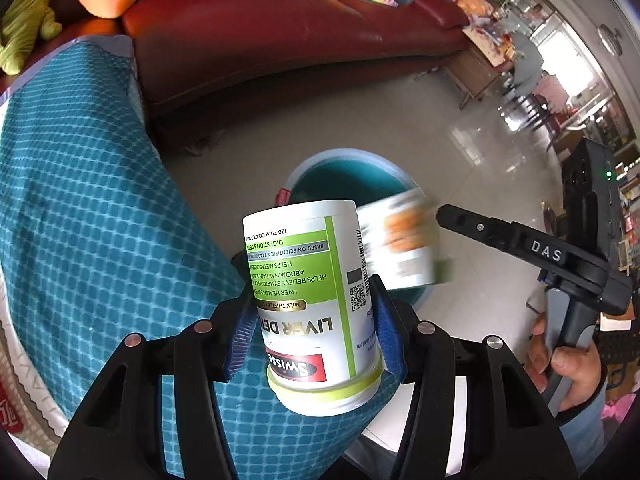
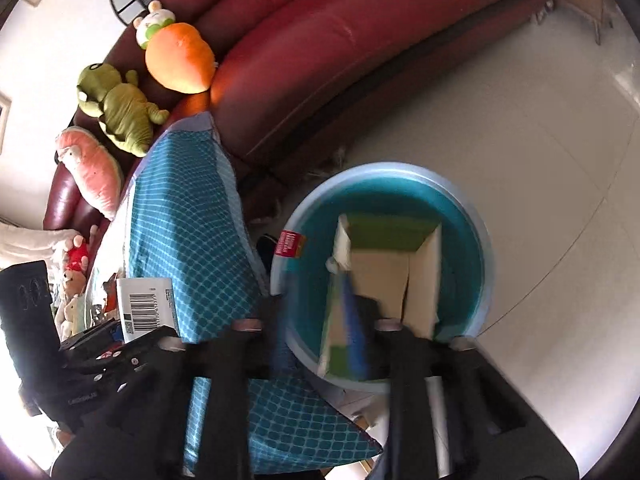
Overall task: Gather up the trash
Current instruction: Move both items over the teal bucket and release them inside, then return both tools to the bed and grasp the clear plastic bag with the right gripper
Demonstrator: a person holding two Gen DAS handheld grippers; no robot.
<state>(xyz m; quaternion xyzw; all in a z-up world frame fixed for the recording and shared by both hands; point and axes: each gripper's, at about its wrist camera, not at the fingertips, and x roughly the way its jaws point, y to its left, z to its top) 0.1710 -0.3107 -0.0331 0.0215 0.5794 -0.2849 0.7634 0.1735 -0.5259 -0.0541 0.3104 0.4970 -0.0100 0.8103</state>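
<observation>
My left gripper (image 1: 314, 316) is shut on a white and green Swisse Liver Detox bottle (image 1: 316, 296), held upside down above the table edge. Beyond it a teal bin (image 1: 352, 176) stands on the floor. A white and green carton (image 1: 400, 240), blurred by motion, hangs over the bin just off the tip of my right gripper (image 1: 444, 214). In the right wrist view the open carton (image 2: 384, 276) lies in the bin (image 2: 476, 240), beside my open right gripper (image 2: 320, 320). The bottle also shows there at the left (image 2: 146, 308).
A teal checked tablecloth (image 1: 92, 216) covers the table on the left. A dark red sofa (image 1: 280, 36) with plush toys (image 2: 180, 56) stands behind the bin. Pale floor tiles (image 2: 540, 160) surround the bin. A low wooden table (image 1: 480, 68) stands at the far right.
</observation>
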